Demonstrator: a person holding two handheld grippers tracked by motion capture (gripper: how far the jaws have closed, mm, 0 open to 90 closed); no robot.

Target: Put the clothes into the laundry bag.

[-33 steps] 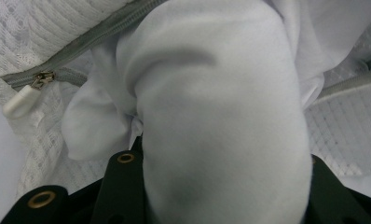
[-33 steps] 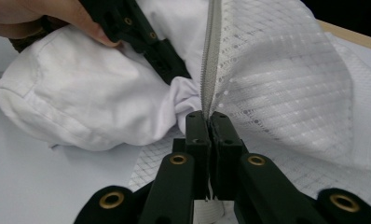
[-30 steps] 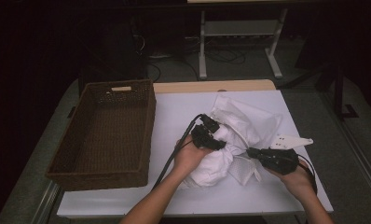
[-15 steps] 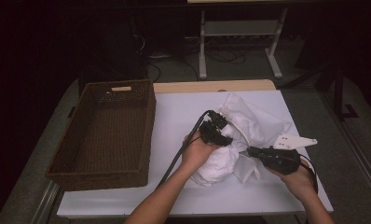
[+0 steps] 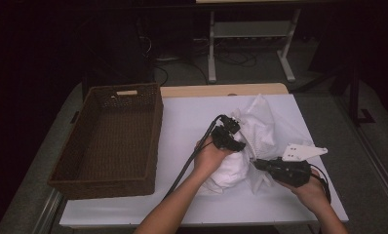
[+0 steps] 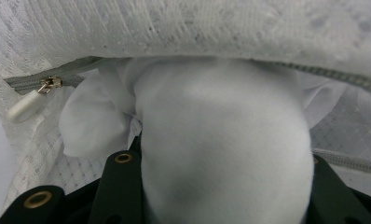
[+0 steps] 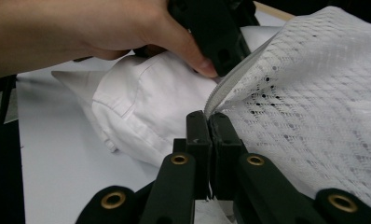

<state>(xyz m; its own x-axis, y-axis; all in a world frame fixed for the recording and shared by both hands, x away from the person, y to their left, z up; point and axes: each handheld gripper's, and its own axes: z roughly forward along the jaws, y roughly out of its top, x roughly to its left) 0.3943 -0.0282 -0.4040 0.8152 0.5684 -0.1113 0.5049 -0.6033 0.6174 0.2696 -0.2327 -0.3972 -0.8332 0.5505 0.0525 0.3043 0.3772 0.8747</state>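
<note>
Now, left claw: my left claw is clamped on a bunched white garment, jaws either side of the wad and just eased a little wider, the cloth between them at the bag's mouth.
Right claw: my right claw has its jaws together, pinching the zipper edge of the mesh bag to hold the mouth up.
Where it lies: bag and garment sit on the white table toward its right edge, between my two hands.
Done so far: as I judge it, part of the garment is inside the mouth; a sleeve or cuff lies outside on the table.
Left to do: push the rest in, then pull the zip tab shut.
Count: one mesh bag, one white garment, one brown wicker basket at the left edge, two claws.
</note>
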